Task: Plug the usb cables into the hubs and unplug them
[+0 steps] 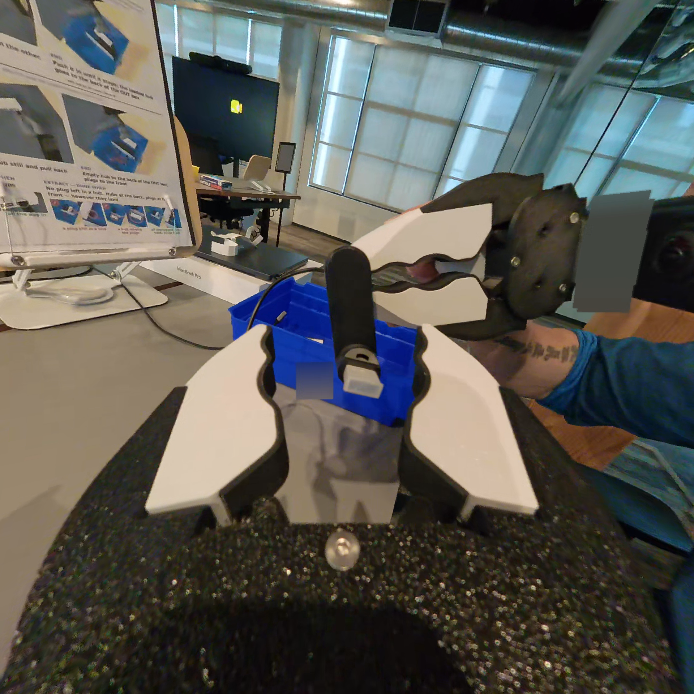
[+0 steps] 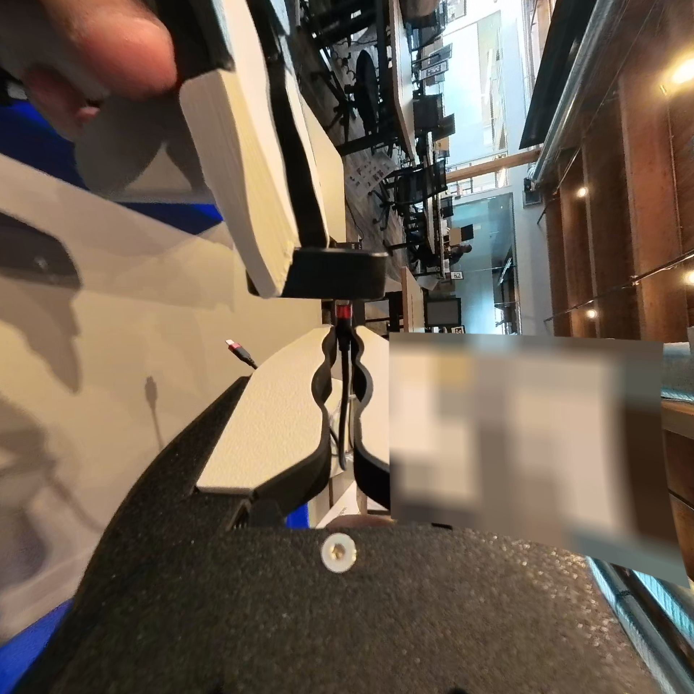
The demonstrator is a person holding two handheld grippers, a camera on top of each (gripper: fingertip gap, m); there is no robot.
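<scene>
White-faced left tongs (image 1: pixel 343 360) spread wide and empty above a blue bin (image 1: pixel 300 319), right tongs (image 2: pixel 343 338) clenched on a black cable (image 2: pixel 344 405) plugged into a black hub (image 2: pixel 338 276).

Left gripper (image 1: pixel 343 370) jaws spread wide; gap between them open except for black hub (image 1: pixel 351 300) hanging in it, silver plug end down. Right gripper (image 1: pixel 366 274) crosses from the right, blocking that side. Blue bin (image 1: pixel 398 394) directly ahead, below. Grey table (image 1: pixel 75 375) bare to the left.
</scene>
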